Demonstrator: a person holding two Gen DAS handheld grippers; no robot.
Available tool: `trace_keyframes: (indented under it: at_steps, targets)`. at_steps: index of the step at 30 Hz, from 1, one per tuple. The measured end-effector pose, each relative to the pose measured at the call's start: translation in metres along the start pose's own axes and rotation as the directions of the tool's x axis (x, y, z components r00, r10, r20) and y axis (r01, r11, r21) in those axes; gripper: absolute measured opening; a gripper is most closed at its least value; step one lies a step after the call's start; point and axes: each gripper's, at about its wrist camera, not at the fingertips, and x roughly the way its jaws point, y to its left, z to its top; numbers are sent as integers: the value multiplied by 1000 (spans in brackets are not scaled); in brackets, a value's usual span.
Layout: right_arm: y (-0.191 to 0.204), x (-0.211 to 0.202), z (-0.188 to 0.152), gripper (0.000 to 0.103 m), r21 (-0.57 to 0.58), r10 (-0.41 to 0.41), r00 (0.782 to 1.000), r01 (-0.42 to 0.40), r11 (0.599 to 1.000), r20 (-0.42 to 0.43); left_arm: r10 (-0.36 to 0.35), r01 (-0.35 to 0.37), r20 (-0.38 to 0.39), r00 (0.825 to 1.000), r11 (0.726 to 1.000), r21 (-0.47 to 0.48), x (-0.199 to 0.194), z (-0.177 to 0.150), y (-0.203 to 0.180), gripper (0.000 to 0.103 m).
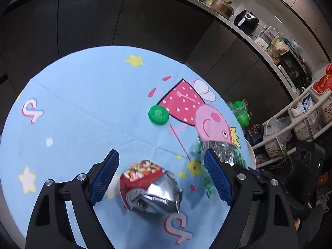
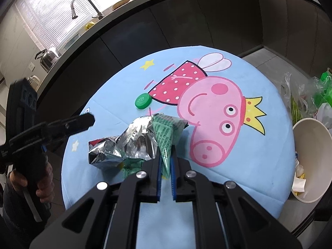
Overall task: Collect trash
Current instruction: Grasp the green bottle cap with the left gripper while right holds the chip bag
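Two wrappers matter here; the red snack bag [image 1: 150,186] lies on the blue tablecloth [image 1: 83,103] between the wide-spread fingers of the left gripper [image 1: 160,172], untouched; the right gripper [image 2: 166,166] is clamped on the green wrapper [image 2: 166,132]; a green cap [image 1: 158,113] sits farther off.

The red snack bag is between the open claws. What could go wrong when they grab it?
1. The red snack bag is crumpled, shiny foil, so the open left gripper might pinch only a corner and let it slip.
2. The right gripper grips just the green wrapper's tip; it could tear free.
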Motion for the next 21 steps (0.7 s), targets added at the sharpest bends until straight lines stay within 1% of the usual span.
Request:
trace_keyframes:
  at_steps: [3,5,7,9,10,12,14,16,21]
  targets:
    - [0,0,1,9,-1,-1,1000,1,1000,-1,46,-46,-6,999,998,38,21,22,-6,80]
    - [-2,-1,2,9,1,-3,1000,3,1000,0,79,-77,-19,997,994,77,37,31,-12,78]
    - [-5,-2,3,9,6,-5,1000,5,1000,2,128,-119,-48,991,982,149,59,36,-20,69]
    - [-9,-3,4,9,11,-11,1000,11,1000,5,176,-159,-69,982,966,204,77,37,-26,65]
    - [-12,-4,4,9,17,-13,1000,13,1000,6,189,-168,-75,979,961,217,83,38,-27,64]
    - [-17,-5,4,9,26,-18,1000,17,1000,6,194,-171,-81,978,958,229,92,38,-29,61]
    - [-20,-5,4,9,34,-20,1000,20,999,5,194,-171,-82,978,959,225,98,39,-29,61]
    - [-22,-5,4,9,37,-20,1000,20,999,5,199,-175,-93,976,959,225,104,40,-29,53]
    - [-23,-7,3,9,40,-17,1000,16,999,9,225,-201,-83,971,952,232,107,40,-32,48]
